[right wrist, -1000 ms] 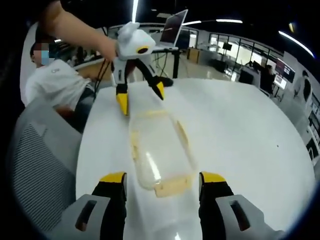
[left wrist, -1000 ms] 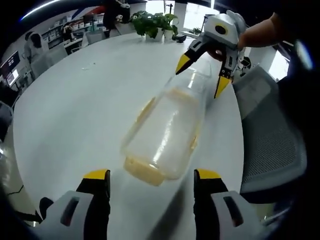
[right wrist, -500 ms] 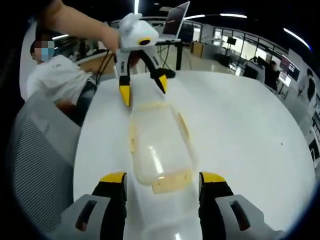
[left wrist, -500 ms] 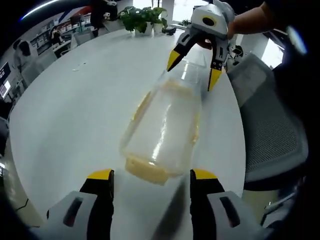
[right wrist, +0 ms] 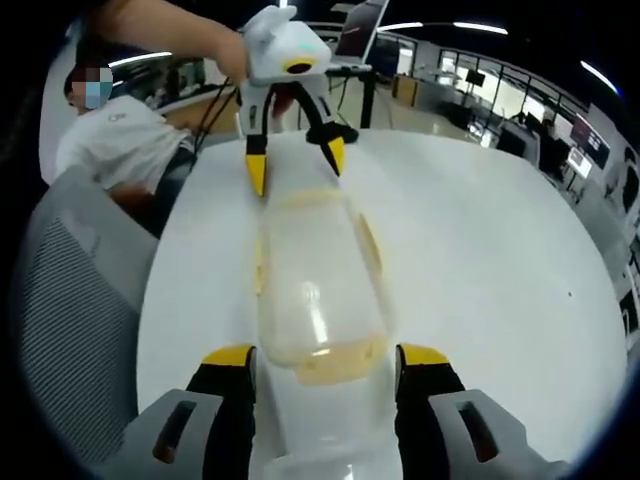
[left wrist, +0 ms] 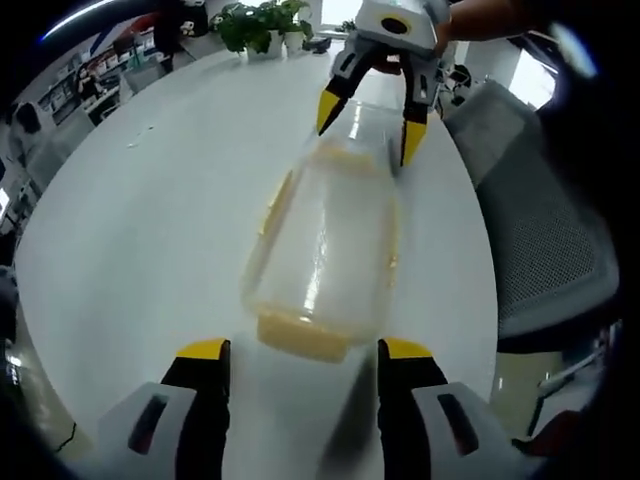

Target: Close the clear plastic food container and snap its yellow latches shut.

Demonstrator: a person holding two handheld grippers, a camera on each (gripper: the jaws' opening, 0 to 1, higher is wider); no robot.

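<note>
1. The clear container [left wrist: 322,250] lies lengthwise on the white worktop [left wrist: 150,230] between the two claws, so each faces one short end and its yellow latch [left wrist: 300,335]; lid apparently already on.
2. Left claw [left wrist: 300,350] and right claw [right wrist: 325,355] both gape wide, empty, straddling the ends; contact unclear.

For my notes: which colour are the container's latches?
Yellow latches, clearest in the right gripper view.

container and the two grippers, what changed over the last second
Both grippers closed in on the container from opposite ends: the right gripper and left gripper each stand nearer its far end, open fingers straddling it. Nothing was gripped. The container stayed put on the white table, lid on.
</note>
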